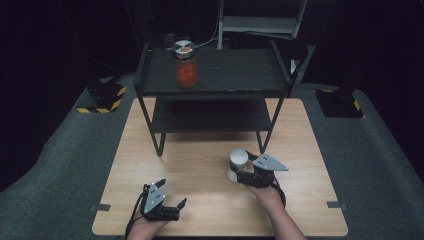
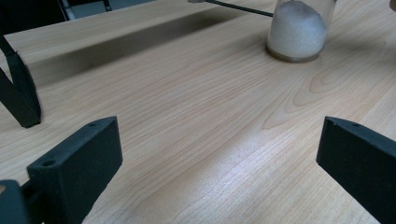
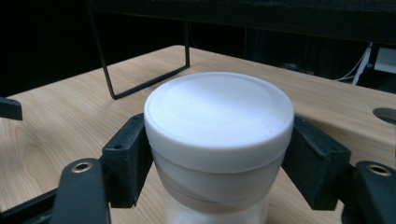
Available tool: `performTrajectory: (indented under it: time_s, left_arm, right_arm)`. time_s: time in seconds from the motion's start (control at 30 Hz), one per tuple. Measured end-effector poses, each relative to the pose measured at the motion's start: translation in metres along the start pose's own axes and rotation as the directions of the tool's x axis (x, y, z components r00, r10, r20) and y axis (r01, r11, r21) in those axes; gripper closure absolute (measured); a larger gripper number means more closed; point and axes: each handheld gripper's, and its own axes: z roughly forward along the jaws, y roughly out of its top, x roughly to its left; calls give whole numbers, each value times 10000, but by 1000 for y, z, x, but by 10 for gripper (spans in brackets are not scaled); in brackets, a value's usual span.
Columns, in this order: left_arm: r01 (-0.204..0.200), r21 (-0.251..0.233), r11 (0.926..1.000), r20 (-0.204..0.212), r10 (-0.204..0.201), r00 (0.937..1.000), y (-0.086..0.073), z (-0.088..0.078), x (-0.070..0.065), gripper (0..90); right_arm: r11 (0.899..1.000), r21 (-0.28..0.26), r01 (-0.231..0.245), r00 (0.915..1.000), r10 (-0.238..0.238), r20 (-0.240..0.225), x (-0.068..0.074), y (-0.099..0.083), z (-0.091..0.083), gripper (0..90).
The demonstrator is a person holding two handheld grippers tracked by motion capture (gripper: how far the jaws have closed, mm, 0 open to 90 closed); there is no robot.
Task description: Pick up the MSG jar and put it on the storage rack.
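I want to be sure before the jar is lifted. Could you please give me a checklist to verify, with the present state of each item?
1. Right gripper closed on the white-lidded jar, pads just below the lid: ok.
2. Jar upright on the table: ok.
3. Lid fully tightened: cannot tell.
4. Left gripper open, empty, apart from the jar: ok.
5. Free place on the shelf rack beside the orange-filled jar: ok.
6. Grip firm enough for lifting: cannot tell.
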Motion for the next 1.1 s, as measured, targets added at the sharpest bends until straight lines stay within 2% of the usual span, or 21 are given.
performTrajectory:
  time_s: [0.07,0.33,0.57,0.9,1.1]
  left_arm:
    - [-18,4,10000,-11,18,10000,0,0,0,5]
    - [8,2,10000,7,-8,10000,0,0,0,5]
    - [28,0,10000,69,-28,10000,0,0,1,5]
    - [-81,-14,10000,145,81,9999,0,0,2,5]
    - [2,-12,10000,201,-2,9998,0,0,3,5]
  right_arm:
    - [9999,-92,-125,9999,125,-29,0,-1,1,323]
    - [9998,-200,-95,9999,97,57,2,-3,0,333]
    - [9995,-145,-294,9995,295,79,2,1,-1,334]
    - [9991,-426,-58,9995,71,295,9,15,-16,335]
    - [9981,-608,-61,9995,80,308,11,23,-28,334]
